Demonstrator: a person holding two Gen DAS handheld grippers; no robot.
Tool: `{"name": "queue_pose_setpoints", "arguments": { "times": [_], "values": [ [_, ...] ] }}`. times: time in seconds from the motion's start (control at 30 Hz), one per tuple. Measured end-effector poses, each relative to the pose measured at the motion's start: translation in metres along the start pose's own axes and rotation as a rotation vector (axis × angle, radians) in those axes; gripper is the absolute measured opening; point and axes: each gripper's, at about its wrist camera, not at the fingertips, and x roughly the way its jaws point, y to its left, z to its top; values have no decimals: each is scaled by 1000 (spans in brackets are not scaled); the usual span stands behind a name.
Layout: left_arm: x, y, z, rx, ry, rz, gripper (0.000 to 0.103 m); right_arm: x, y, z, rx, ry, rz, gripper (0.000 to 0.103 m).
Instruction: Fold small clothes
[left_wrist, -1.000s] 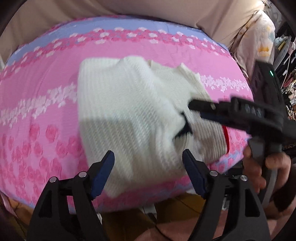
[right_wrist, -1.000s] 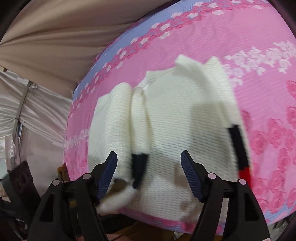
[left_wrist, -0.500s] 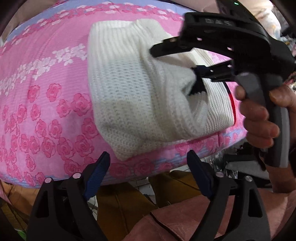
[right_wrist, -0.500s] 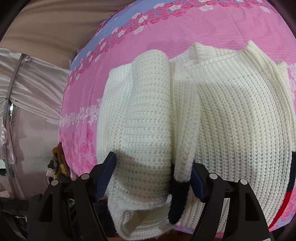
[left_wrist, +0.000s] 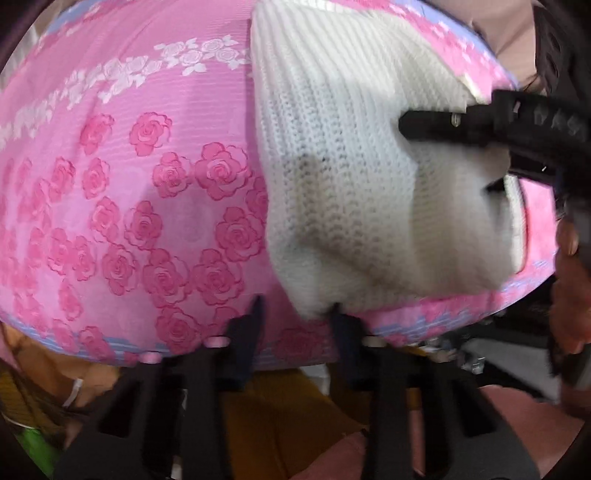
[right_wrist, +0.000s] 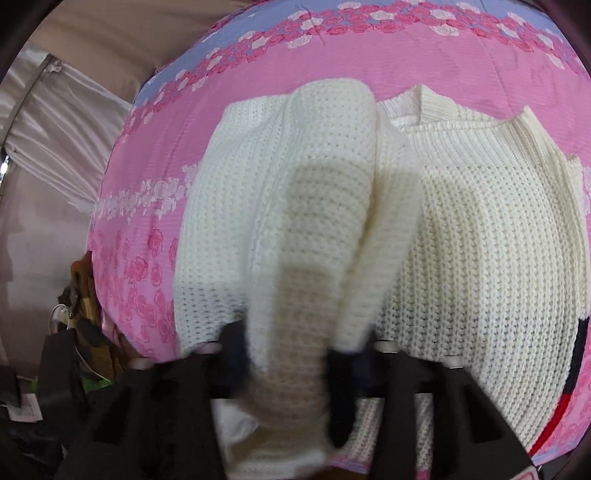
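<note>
While the white knit sweater (right_wrist: 461, 236) lies partly folded on the pink rose-patterned bedspread (left_wrist: 122, 206), close to its near edge, both grippers work at the garment's near side. Left gripper (left_wrist: 295, 314): jaws just drawn in, nearly together at the sweater's lower corner, with the knit between their tips; whether they pinch it cannot be told. Right gripper (right_wrist: 284, 358): jaws just drawn in, clenched on the folded sleeve (right_wrist: 314, 229), whose dark cuff hangs beside one finger.

Pink rose-print bedspread (left_wrist: 147, 206); white knit sweater (right_wrist: 461, 236) lying on it.
</note>
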Motion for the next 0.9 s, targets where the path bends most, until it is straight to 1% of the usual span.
{"name": "queue_pose_setpoints", "arguments": {
  "times": [0.03, 0.1, 0.13, 0.17, 0.2, 0.23, 0.27, 0.3, 0.33, 0.37, 0.4, 0.43, 0.47, 0.5, 0.53, 0.57, 0.6, 0.63, 0.67, 0.7, 0.73, 0.77, 0.83, 0.87, 0.9],
  "values": [
    [-1, -1, -1, 8, -1, -16, 15, -9, 0, 0, 1, -24, 28, 22],
    [-8, -5, -1, 45, -16, -14, 12, -47, -4, 1, 16, -117, 141, 20],
    [-11, -12, 0, 66, -25, -19, 12, -65, -8, 0, 26, -157, 183, 20],
    [-15, -19, -2, 98, -40, -31, 12, -88, -18, -3, 35, -204, 205, 19],
    [-18, -25, -1, 125, -50, -36, 12, -102, -27, -7, 40, -231, 194, 19],
    [-19, -28, 0, 145, -48, -32, 12, -109, -41, -11, 48, -248, 163, 19],
    [-14, -33, 1, 160, -30, -35, 12, -107, -64, -17, 74, -246, 102, 20],
    [-7, -37, 2, 164, -2, -44, 12, -95, -88, -22, 115, -216, 48, 20],
    [2, -40, 3, 165, 32, -50, 12, -78, -110, -26, 158, -173, 17, 20],
    [8, -39, 9, 167, 52, -55, 12, -52, -138, -34, 217, -107, -10, 23],
    [11, -40, 11, 169, 62, -57, 13, -43, -154, -42, 261, -112, 43, 23],
    [9, -42, 12, 175, 57, -48, 14, -47, -164, -48, 298, -153, 114, 25],
    [3, -43, 14, 186, 41, -42, 16, -54, -166, -52, 320, -171, 143, 29],
    [-2, -45, 15, 193, 28, -51, 23, -61, -165, -54, 324, -192, 141, 34],
    [-10, -45, 16, 197, 12, -71, 29, -68, -163, -56, 318, -213, 126, 41],
    [-15, -46, 17, 201, 2, -75, 37, -73, -161, -58, 310, -221, 115, 45],
    [-21, -46, 16, 209, -9, -75, 41, -76, -161, -59, 307, -219, 111, 46],
    [-27, -46, 15, 221, -17, -74, 42, -78, -162, -61, 312, -214, 119, 49],
    [-33, -51, 16, 230, -25, -75, 44, -79, -163, -63, 316, -210, 133, 54],
    [-38, -51, 19, 236, -38, -81, 53, -79, -165, -65, 323, -212, 154, 57],
    [-44, -52, 19, 236, -61, -92, 59, -78, -166, -65, 335, -215, 172, 62],
    [-53, -55, 21, 237, -93, -113, 68, -75, -166, -65, 350, -212, 181, 64],
    [-64, -59, 24, 237, -138, -139, 73, -65, -160, -60, 342, -194, 170, 64],
    [-69, -59, 33, 228, -158, -132, 77, -60, -153, -55, 322, -192, 156, 62],
    [-68, -63, 38, 218, -171, -119, 78, -57, -148, -49, 301, -188, 132, 56]
  ]
}}
